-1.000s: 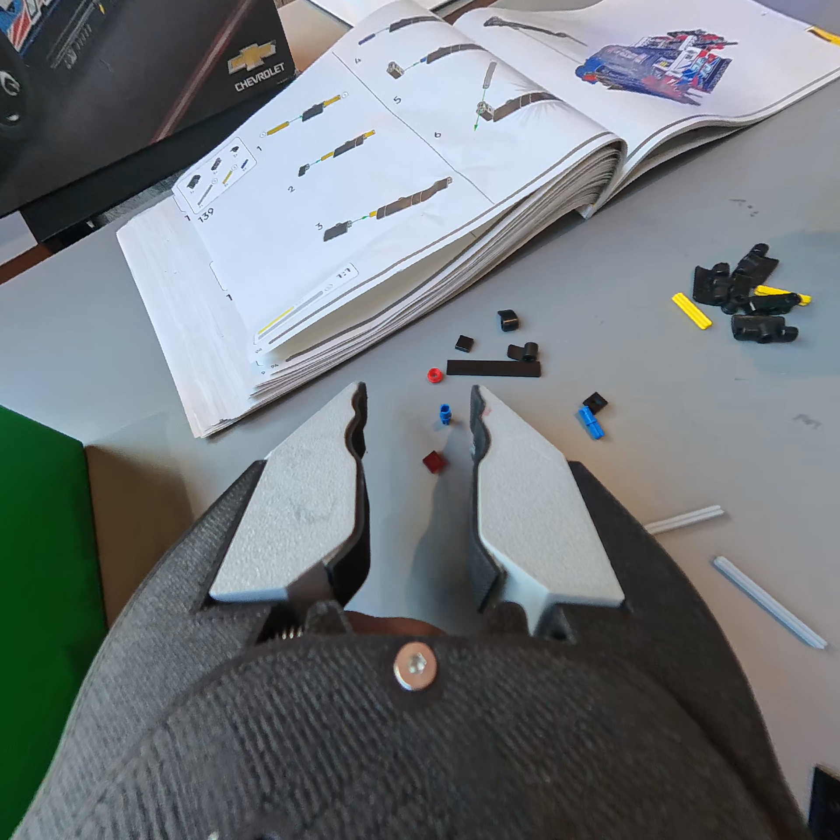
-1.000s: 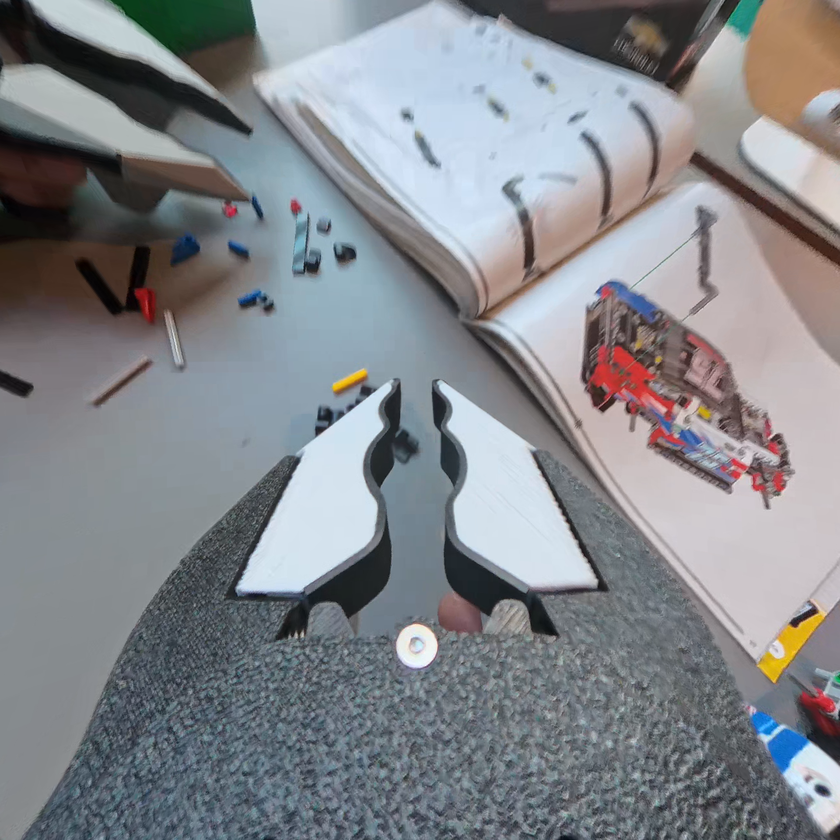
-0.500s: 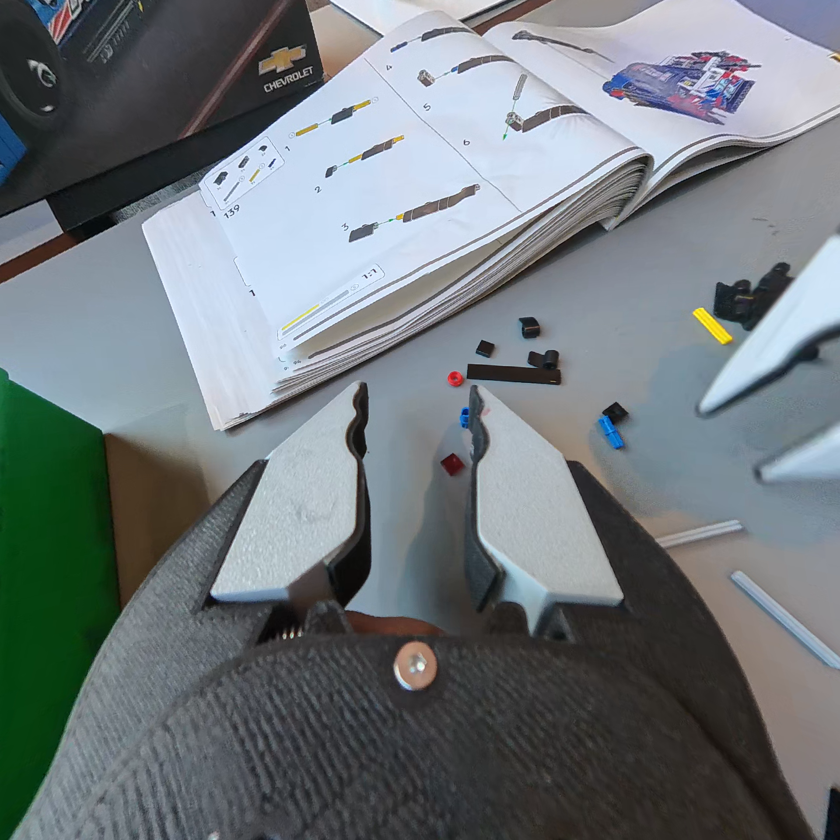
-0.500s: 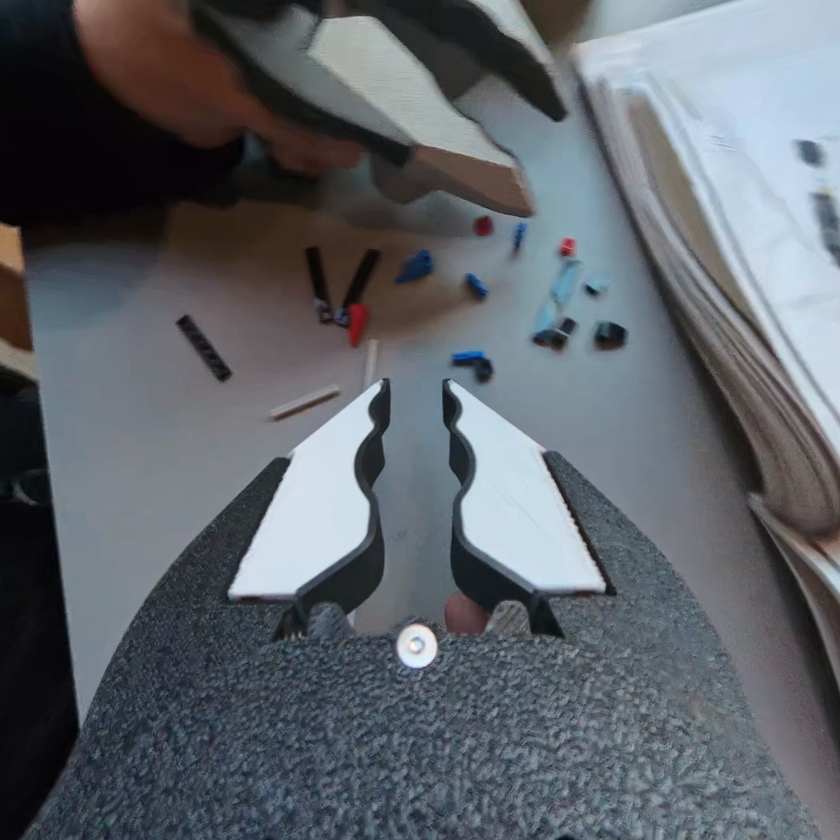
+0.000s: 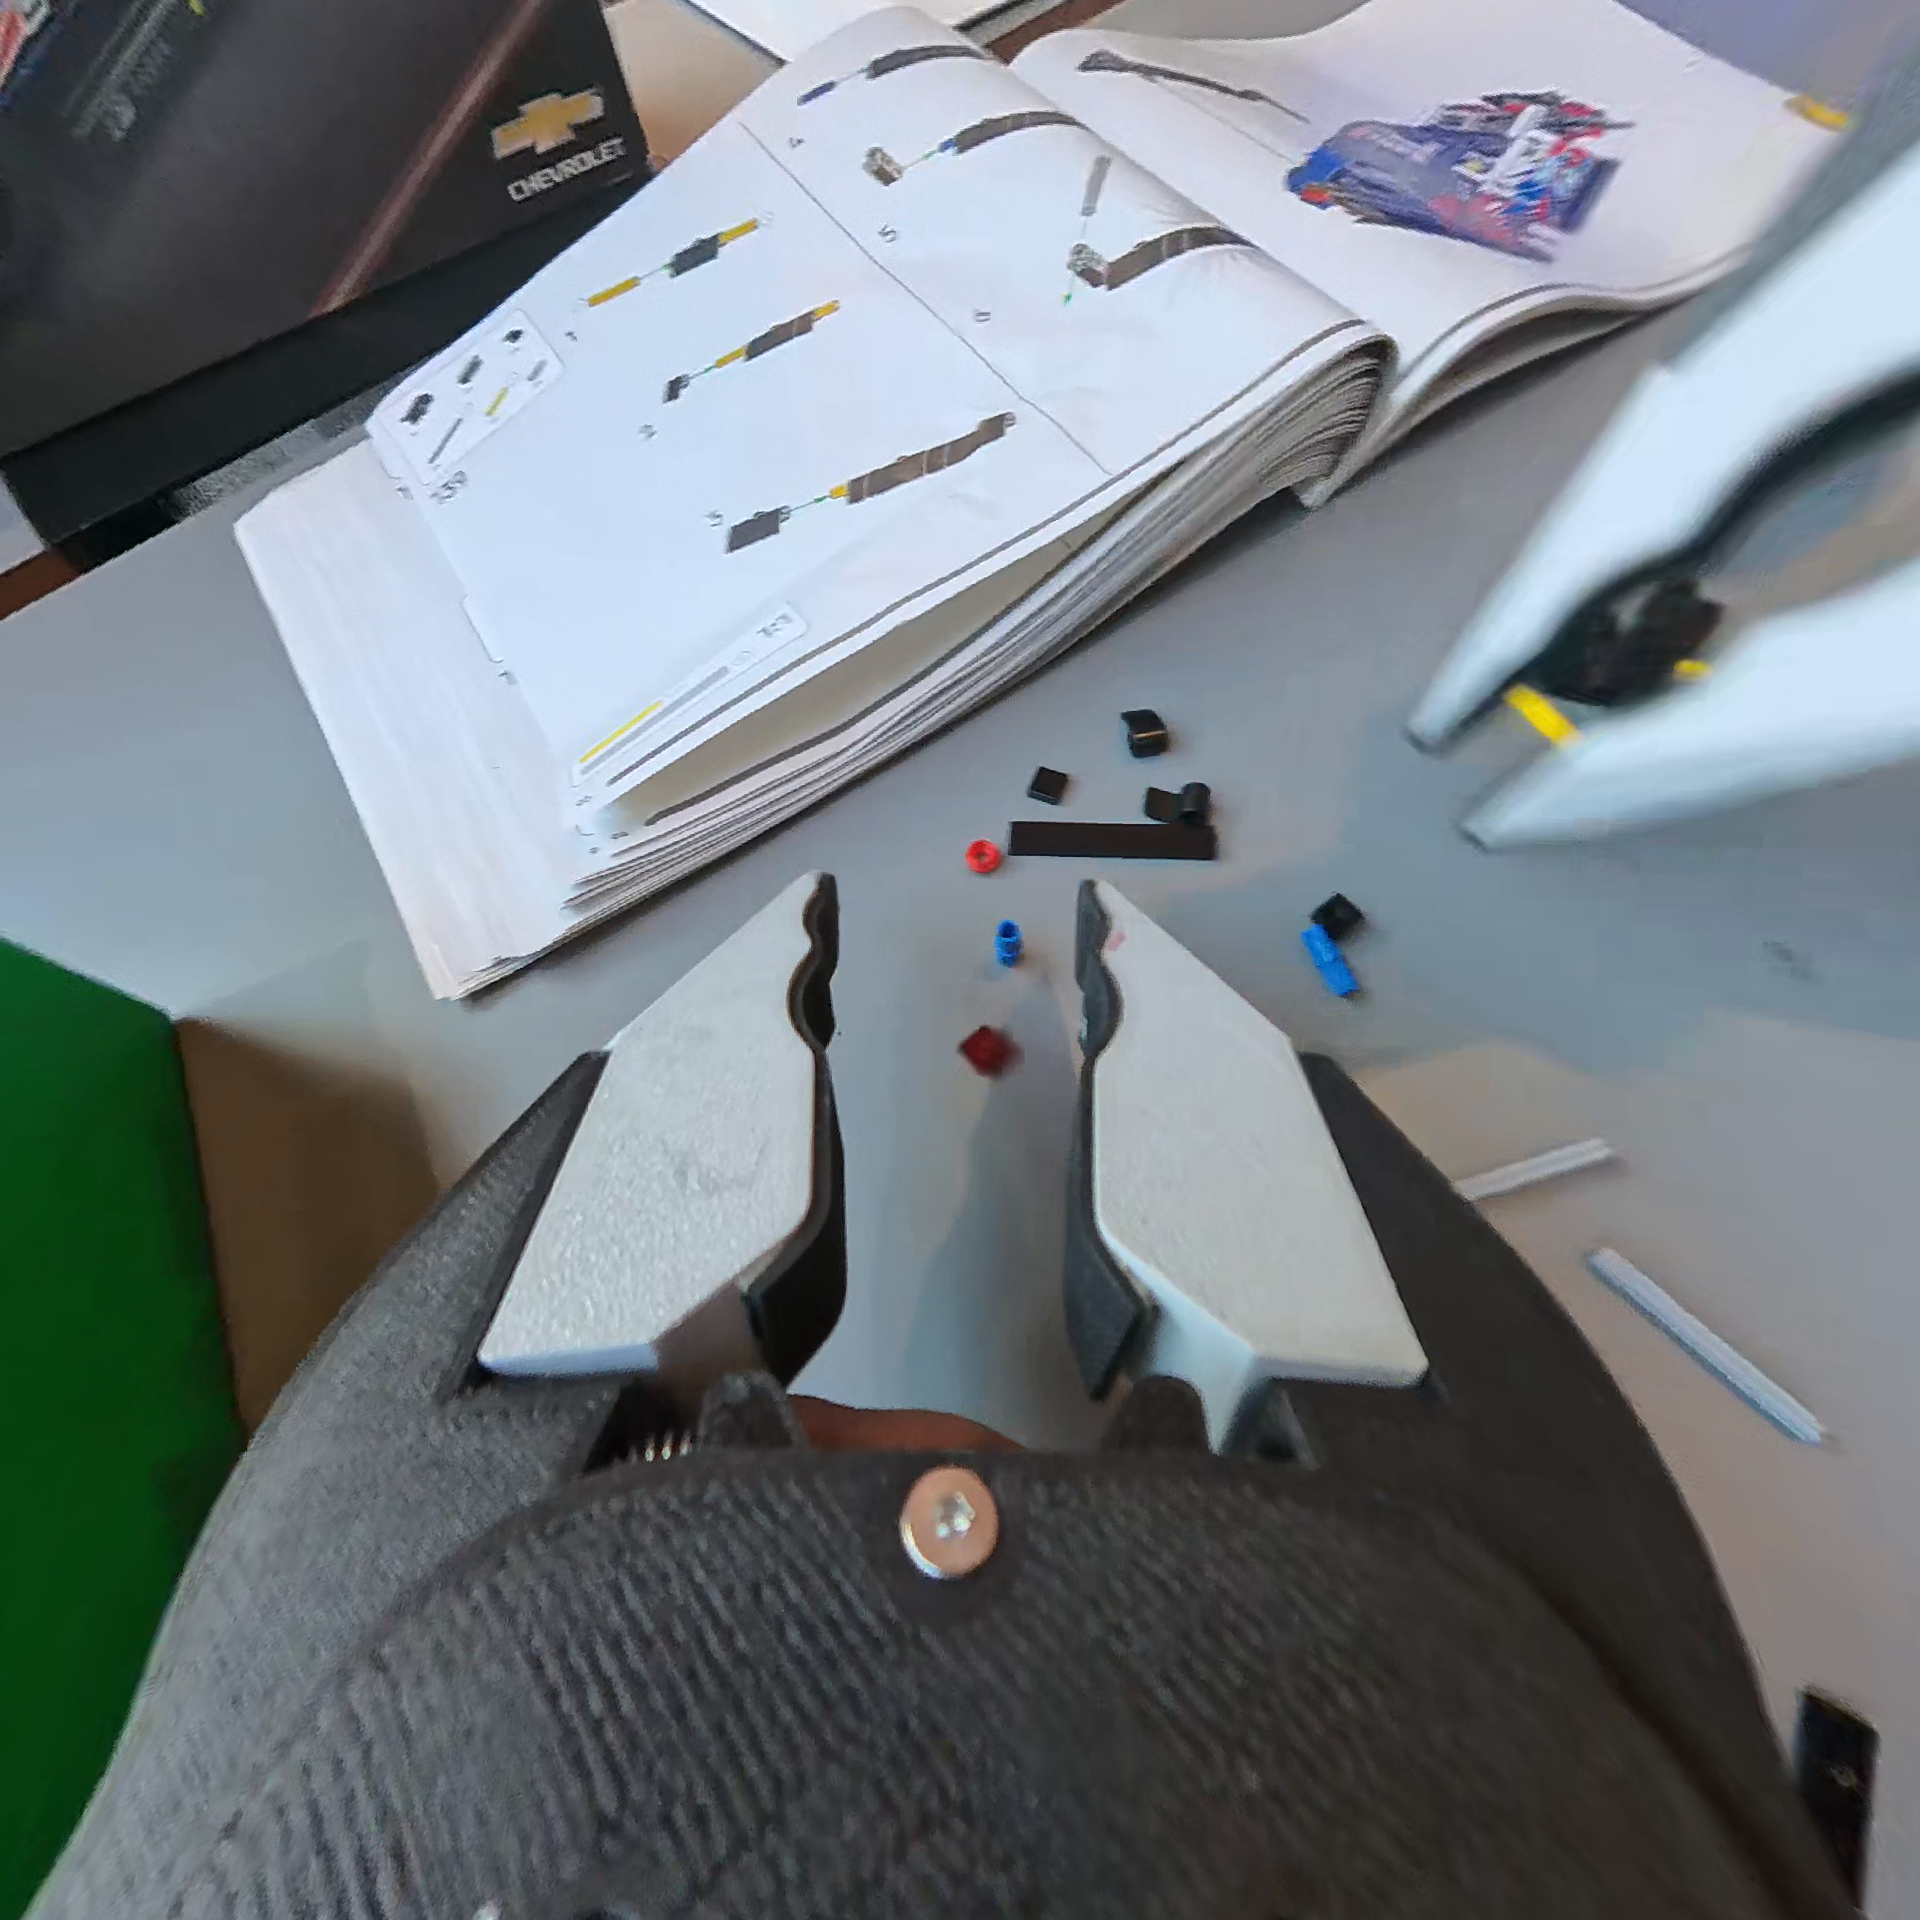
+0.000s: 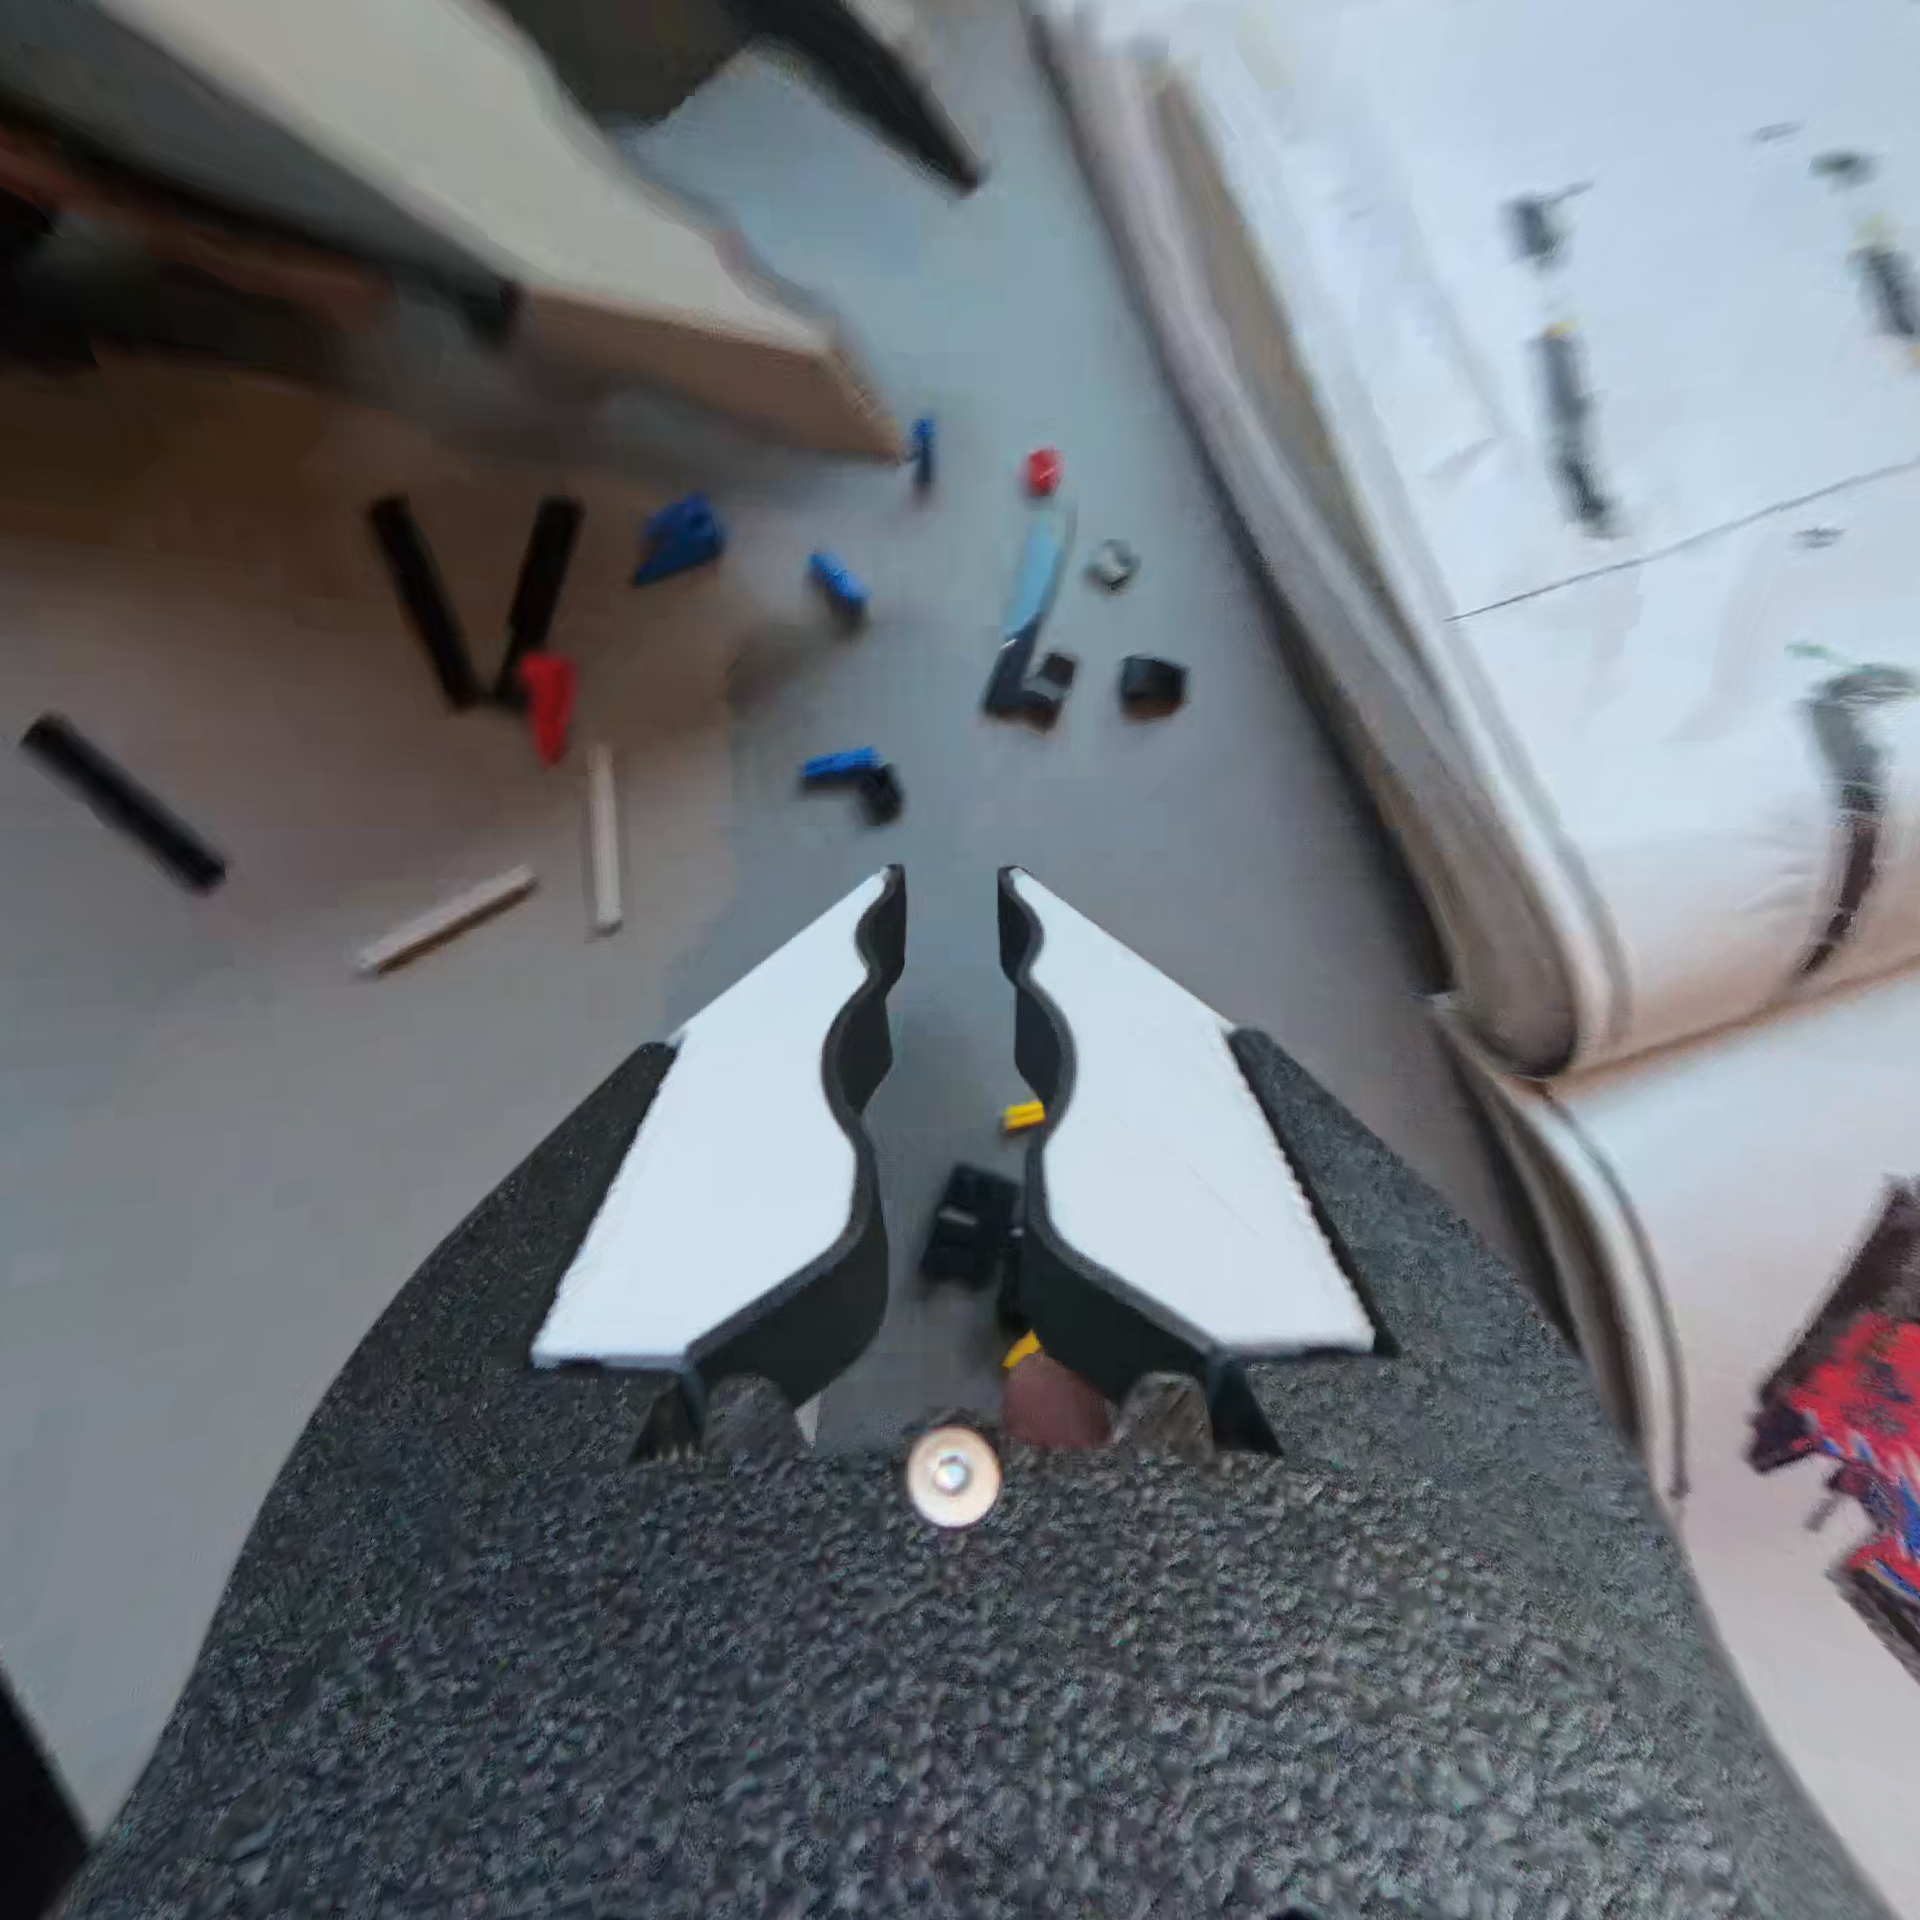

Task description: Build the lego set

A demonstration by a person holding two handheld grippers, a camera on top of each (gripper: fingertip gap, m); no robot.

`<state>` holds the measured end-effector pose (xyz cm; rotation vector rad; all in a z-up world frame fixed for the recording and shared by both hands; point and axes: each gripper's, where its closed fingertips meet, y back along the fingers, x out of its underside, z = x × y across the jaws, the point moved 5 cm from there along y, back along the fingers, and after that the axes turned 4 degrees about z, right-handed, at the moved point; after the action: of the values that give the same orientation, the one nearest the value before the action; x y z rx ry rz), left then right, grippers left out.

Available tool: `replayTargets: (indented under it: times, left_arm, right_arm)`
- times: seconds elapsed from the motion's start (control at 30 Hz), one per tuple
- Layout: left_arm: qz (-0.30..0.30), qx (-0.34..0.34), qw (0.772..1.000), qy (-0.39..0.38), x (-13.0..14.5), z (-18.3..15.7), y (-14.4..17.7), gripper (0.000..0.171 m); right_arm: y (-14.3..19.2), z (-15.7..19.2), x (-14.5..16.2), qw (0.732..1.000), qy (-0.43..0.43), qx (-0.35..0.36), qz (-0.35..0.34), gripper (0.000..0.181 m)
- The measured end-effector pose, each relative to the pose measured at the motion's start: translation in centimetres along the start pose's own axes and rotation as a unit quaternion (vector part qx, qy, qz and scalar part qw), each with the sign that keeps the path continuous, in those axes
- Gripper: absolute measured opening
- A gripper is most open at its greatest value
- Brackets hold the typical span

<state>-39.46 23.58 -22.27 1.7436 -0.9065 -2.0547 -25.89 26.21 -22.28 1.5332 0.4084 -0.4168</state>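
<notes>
Lego pieces: small loose parts lie scattered on the grey table (image 5: 260, 727) in front of the open instruction booklet (image 5: 831, 436); nothing looks assembled yet.
Left gripper (image 5: 954, 899): your jaws are spread and empty, low over the table, with the blue pin (image 5: 1006, 941) and the dark red stud (image 5: 987, 1049) in the gap between them.
Right gripper (image 6: 951, 883): your jaws stand narrowly apart, gripping nothing, hung over the black connectors (image 6: 971, 1226) and a yellow axle (image 6: 1023, 1115).
Risk: these parts are tiny and light, so closing off-centre would likely flick the pin or stud away; the right wrist view is blurred, so that hand's aim is harder to judge.
Change: compared with a second ago, your right gripper has swung in over the black cluster, while your left has barely moved.
</notes>
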Motion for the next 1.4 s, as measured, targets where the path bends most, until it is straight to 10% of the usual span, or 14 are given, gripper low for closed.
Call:
replayTargets:
  times: [0.17, 0.37, 0.77, 1.0, 1.4]
  left_arm:
    - [0.003, -0.036, 0.999, 0.033, 0.2, 2.2, 0.2, 0.036]
    - [0.028, 0.001, 1.000, 0.005, 0.8, 0.5, -0.4, 0.039]
    - [0.026, 0.002, 1.000, 0.002, 0.7, 0.4, -0.2, 0.040]
    - [0.019, 0.002, 1.000, 0.005, 0.3, 0.4, 0.1, 0.040]
    - [0.012, -0.014, 1.000, 0.006, 0.2, 1.0, 0.3, 0.040]
  right_arm:
    - [0.7, 3.9, -1.1, 0.995, 0.075, -0.056, -0.027, 0.018]
    - [-1.0, -3.4, -2.3, 0.996, 0.011, 0.091, -0.002, 0.019]
    - [-3.9, -4.7, -3.1, 0.998, -0.015, 0.042, 0.045, 0.000]
    - [-0.9, -3.7, 1.7, 0.994, -0.066, 0.045, 0.069, 0.000]
    - [-2.4, 0.2, -1.0, 0.998, 0.056, -0.011, 0.004, 0.017]
